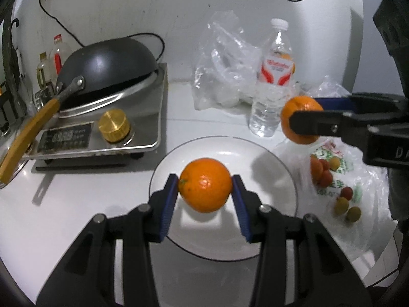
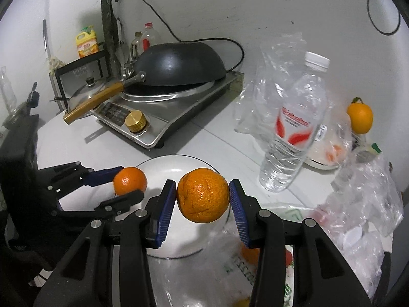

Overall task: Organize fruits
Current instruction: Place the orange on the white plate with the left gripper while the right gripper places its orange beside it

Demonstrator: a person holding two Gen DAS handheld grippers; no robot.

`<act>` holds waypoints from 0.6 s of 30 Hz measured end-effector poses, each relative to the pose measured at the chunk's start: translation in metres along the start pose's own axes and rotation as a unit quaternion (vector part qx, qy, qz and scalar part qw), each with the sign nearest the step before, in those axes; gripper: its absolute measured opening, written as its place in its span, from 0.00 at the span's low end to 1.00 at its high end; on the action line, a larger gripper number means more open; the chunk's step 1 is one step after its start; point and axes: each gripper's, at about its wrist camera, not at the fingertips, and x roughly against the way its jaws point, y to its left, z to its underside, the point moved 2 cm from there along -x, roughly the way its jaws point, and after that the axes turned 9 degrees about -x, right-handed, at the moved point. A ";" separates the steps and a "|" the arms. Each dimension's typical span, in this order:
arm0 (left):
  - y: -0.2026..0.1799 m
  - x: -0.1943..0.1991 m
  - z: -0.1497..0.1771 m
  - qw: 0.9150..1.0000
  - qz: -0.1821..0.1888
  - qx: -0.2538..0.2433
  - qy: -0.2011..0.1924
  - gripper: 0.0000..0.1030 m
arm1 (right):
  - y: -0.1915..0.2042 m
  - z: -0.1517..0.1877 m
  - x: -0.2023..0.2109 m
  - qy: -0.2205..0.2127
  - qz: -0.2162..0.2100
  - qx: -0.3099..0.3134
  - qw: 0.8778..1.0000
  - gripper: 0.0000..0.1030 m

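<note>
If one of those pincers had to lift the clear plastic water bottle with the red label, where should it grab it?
Probably around the labelled middle of the clear plastic water bottle, coming in level from the front, the white plate's side. The bottle stands upright and its body is round and fairly even there. Crumpled clear plastic bags crowd its back, so the front looks freer.
</note>
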 end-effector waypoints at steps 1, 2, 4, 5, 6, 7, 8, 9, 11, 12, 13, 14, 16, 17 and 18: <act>0.002 -0.003 0.001 1.000 0.000 0.000 0.004 0.42 | 0.001 -0.001 -0.003 0.002 -0.002 0.001 1.000 0.44; 0.002 -0.006 0.002 1.000 0.000 -0.003 0.008 0.42 | 0.003 -0.002 -0.006 0.003 -0.003 0.002 1.000 0.44; 0.003 -0.010 0.003 1.000 0.000 -0.008 0.012 0.42 | 0.005 -0.004 -0.013 0.004 -0.007 0.003 1.000 0.44; 0.003 -0.011 0.003 1.000 0.000 -0.008 0.013 0.42 | 0.006 -0.005 -0.018 0.007 -0.008 0.003 1.000 0.44; 0.003 -0.013 0.003 1.000 -0.001 -0.009 0.015 0.42 | 0.007 -0.006 -0.021 0.009 -0.009 0.003 1.000 0.44; 0.004 -0.015 0.004 1.000 -0.001 -0.008 0.018 0.42 | 0.008 -0.006 -0.024 0.011 -0.010 0.004 1.000 0.44; 0.004 -0.017 0.004 1.000 -0.001 -0.007 0.020 0.42 | 0.008 -0.007 -0.027 0.012 -0.011 0.004 1.000 0.44; 0.004 -0.018 0.004 1.000 -0.002 -0.007 0.022 0.42 | 0.009 -0.008 -0.031 0.015 -0.013 0.005 1.000 0.44; 0.004 -0.020 0.004 1.000 -0.006 -0.007 0.022 0.42 | 0.012 -0.008 -0.037 0.019 -0.017 0.005 1.000 0.44; 0.004 -0.021 0.005 1.000 -0.010 -0.008 0.023 0.42 | 0.013 -0.009 -0.042 0.022 -0.020 0.006 1.000 0.44; 0.002 -0.023 0.005 0.999 -0.017 -0.012 0.024 0.42 | 0.015 -0.009 -0.046 0.025 -0.022 0.006 0.999 0.44; 0.001 -0.024 0.006 0.999 -0.021 -0.016 0.024 0.42 | 0.016 -0.009 -0.051 0.027 -0.022 0.008 0.999 0.44; -0.001 -0.027 0.007 0.999 -0.026 -0.022 0.025 0.42 | 0.020 -0.010 -0.063 0.038 -0.025 0.013 0.999 0.44; -0.001 -0.027 0.007 0.999 -0.027 -0.022 0.025 0.42 | 0.021 -0.011 -0.068 0.044 -0.029 0.014 0.999 0.44; -0.001 -0.028 0.008 0.999 -0.027 -0.022 0.025 0.42 | 0.023 -0.011 -0.073 0.049 -0.033 0.014 0.998 0.44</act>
